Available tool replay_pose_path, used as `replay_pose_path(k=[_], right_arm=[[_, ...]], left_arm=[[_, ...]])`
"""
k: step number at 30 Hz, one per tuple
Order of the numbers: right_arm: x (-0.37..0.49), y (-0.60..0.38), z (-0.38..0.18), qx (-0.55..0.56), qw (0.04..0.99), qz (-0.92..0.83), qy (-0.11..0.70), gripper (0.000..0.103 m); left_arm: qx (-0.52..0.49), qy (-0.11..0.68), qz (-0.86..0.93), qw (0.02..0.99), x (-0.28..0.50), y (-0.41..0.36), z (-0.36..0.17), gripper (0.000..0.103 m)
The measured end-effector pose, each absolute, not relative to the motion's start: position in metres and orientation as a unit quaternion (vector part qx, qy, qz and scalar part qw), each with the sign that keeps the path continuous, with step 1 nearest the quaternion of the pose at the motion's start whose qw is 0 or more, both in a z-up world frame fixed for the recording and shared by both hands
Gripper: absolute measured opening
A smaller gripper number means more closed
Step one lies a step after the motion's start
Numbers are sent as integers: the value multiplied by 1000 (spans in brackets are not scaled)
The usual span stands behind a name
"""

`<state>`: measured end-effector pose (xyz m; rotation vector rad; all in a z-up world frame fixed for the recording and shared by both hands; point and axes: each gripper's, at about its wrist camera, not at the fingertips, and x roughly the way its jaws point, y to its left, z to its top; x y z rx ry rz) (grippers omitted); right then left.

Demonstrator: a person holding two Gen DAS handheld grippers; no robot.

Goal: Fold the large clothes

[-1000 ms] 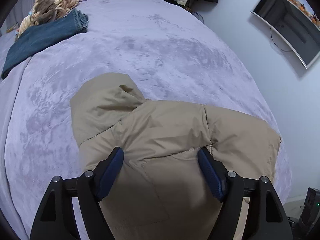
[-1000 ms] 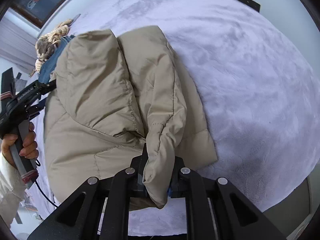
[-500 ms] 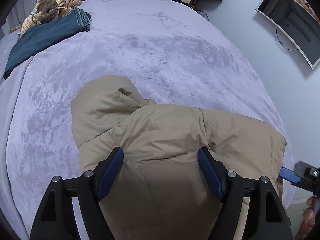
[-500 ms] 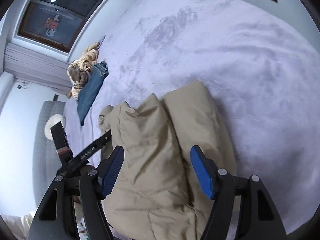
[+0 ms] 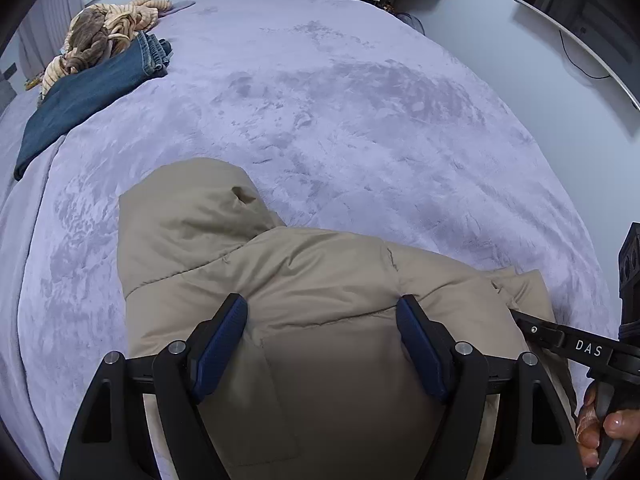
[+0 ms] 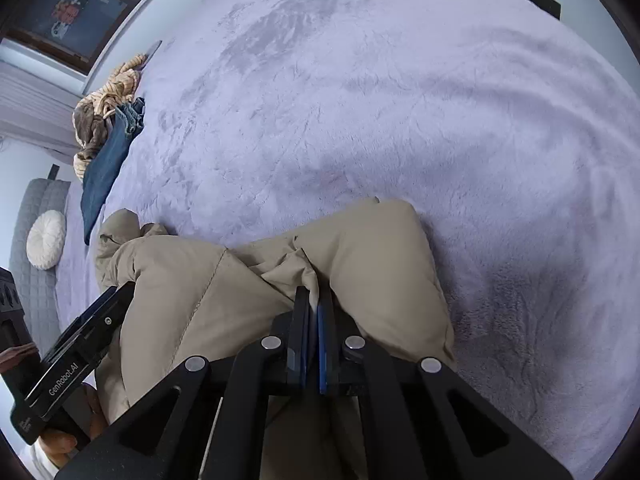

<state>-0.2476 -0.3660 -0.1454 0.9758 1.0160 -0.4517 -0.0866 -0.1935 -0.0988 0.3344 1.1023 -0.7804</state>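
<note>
Both grippers worked at one garment. Starting on the left, the left gripper (image 5: pixel 322 316) stood with its blue-padded fingers (image 5: pixel 222 336) spread wide, hovering over the tan puffer jacket (image 5: pixel 320 320) with nothing between them; whether the pads brushed the fabric could not be told from this angle. In the left wrist view the jacket filled the 6 o'clock part of the frame, its hood (image 5: pixel 188 216) bulging out toward 10 o'clock, the whole thing lying on the lilac plush bedspread (image 5: pixel 360 120). Far off at 10 o'clock lay folded blue jeans (image 5: pixel 88 96), with a tan and brown knitted heap (image 5: pixel 104 36) touching their far end. At 1 o'clock a dark wall-mounted screen (image 5: pixel 580 4) hung beyond the bed. At 4 o'clock the right gripper (image 6: pixel 314 300) reached in from the edge, its side marked DAS, with the person's right hand (image 5: pixel 604 432) wrapped round the handle below it.

In the right wrist view that gripper had its fingers pressed nearly together, pinching a thin fold of the jacket at the seam between two puffed sections. The jacket sat at 6 o'clock with the bedspread all around its far side. At 8 o'clock the left gripper's black body showed, and a round white cushion (image 6: pixel 46 240) rested at 9 o'clock.
</note>
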Motion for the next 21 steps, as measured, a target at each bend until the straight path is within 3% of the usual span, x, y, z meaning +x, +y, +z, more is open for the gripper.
replay_pose_path(k=[6,12,21], right_arm=[[-257,-352,-104,415,749,-199,476,8],[-283,-306,-51,389,785,-123,466,8],[-299,-258,-83,368,761,-91,527,8]], left_arm=[[171,493,-358,774,-91,-184,-100,79],[186,490,-349,776,-93,-184,-97,79],[147,528,-348,761,-118,-108,-54,79]])
